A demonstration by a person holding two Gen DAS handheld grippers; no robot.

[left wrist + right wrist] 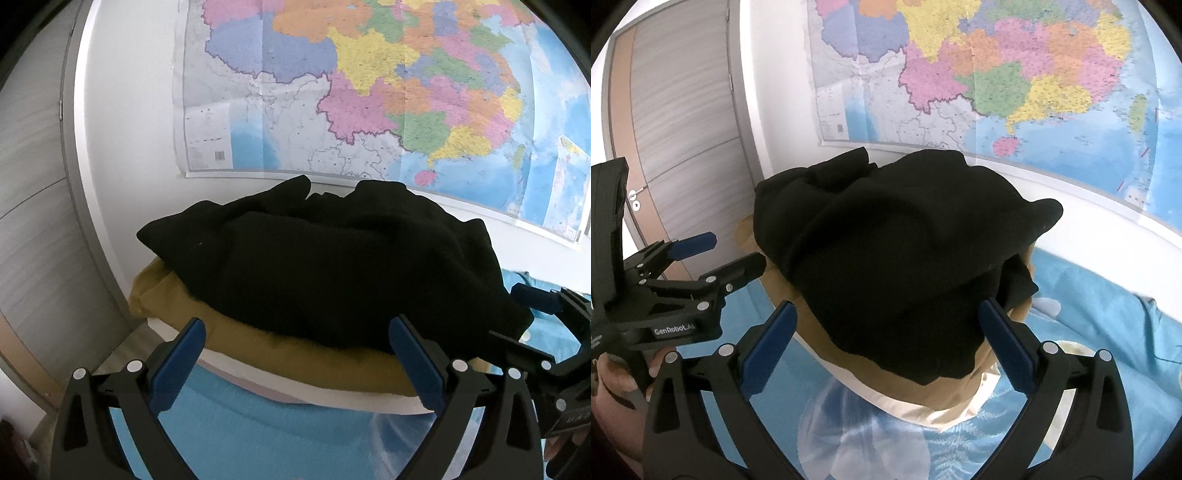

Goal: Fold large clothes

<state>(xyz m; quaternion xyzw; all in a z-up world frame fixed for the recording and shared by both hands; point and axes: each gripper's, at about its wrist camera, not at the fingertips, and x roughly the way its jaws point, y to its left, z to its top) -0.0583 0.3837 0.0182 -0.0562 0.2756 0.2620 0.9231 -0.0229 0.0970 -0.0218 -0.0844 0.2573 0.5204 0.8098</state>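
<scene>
Both my tongs, left gripper (pixel 295 354) and right gripper (pixel 886 332), spread wide, empty, facing black garment (pixel 325 266) (atop stack). Judge stacking finished; next, I fetch another.

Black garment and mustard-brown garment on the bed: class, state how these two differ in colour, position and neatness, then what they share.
The black garment is black; the mustard-brown garment is tan. The black garment lies on top, while the mustard-brown garment sits beneath it, showing only along its edges. The black garment is bunched and rumpled; the mustard-brown garment looks flatter. Both belong to one pile below the wall map, and neither gripper holds them.
</scene>
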